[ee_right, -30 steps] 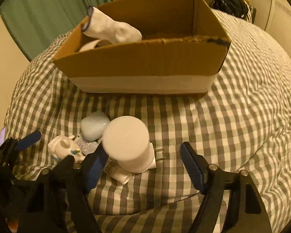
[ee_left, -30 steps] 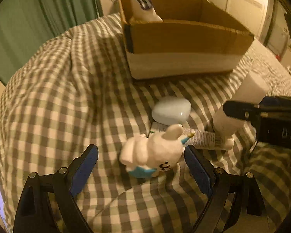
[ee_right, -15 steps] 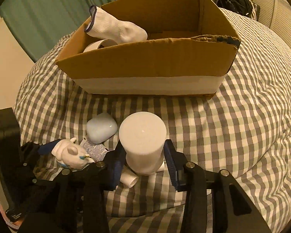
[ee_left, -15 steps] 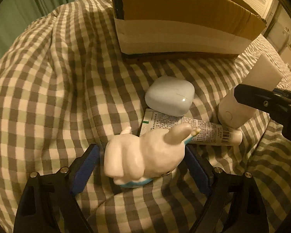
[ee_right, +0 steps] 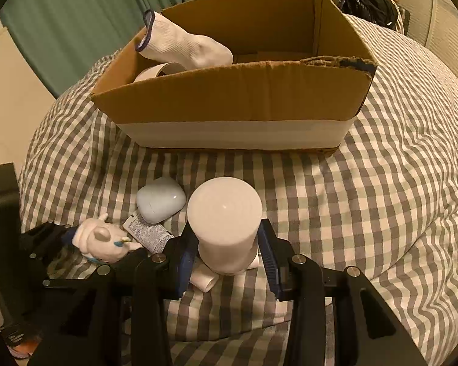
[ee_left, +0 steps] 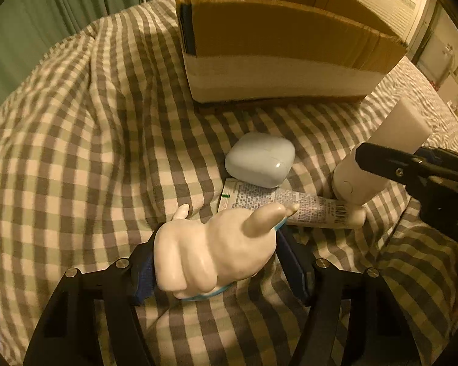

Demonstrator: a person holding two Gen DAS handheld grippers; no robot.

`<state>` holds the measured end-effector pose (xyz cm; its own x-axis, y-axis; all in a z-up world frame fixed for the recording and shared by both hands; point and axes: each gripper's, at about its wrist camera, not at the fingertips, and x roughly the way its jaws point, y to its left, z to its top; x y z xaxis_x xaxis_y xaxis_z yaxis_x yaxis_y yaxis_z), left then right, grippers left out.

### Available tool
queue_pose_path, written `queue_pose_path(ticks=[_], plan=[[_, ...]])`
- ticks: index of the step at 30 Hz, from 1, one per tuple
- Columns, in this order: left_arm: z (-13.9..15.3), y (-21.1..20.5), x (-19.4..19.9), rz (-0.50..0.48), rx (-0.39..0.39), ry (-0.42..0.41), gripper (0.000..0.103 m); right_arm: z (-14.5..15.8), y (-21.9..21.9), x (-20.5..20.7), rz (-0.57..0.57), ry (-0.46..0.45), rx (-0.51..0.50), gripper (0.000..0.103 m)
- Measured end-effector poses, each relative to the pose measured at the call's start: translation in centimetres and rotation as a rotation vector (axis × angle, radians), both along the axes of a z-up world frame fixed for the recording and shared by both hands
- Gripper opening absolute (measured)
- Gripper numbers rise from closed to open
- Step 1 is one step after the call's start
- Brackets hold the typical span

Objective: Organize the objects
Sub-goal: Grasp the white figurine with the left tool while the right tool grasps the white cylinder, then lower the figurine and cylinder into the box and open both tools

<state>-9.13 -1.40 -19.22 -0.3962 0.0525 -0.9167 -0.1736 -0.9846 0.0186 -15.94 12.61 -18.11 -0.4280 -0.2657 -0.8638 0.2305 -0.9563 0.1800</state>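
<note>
both grippers loaded, box ahead on the bed.

my left gripper is clamped across the body of the white figurine, low over the checked bedspread; it looks hard and glossy, likely slippery and chippable at the thin ear, so the broad middle is the place to hold. my right gripper is closed on the white cylinder, pads at its narrower waist; it seems rigid, smooth and light. both grippers point forward toward the cardboard box, which holds a sock. earbud case and printed tube lie loose on the bed between us.
</note>
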Motion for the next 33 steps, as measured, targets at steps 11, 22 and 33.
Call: queue_pose_path(ticks=[11,22,33], plan=[[4.3,0.4,2.9,0.004,-0.032,0.092,0.07,3.0,0.3,2.4,0.015,0.102,0.041,0.033],[9.3,-0.5,3.6,0.025,-0.014,0.172,0.07,8.1,-0.9,5.7,0.059,0.208,0.056,0.033],[14.9,-0.6,2.4,0.005,0.021,0.272,0.07,14.5,-0.4,7.7,0.075,0.33,0.034,0.033]])
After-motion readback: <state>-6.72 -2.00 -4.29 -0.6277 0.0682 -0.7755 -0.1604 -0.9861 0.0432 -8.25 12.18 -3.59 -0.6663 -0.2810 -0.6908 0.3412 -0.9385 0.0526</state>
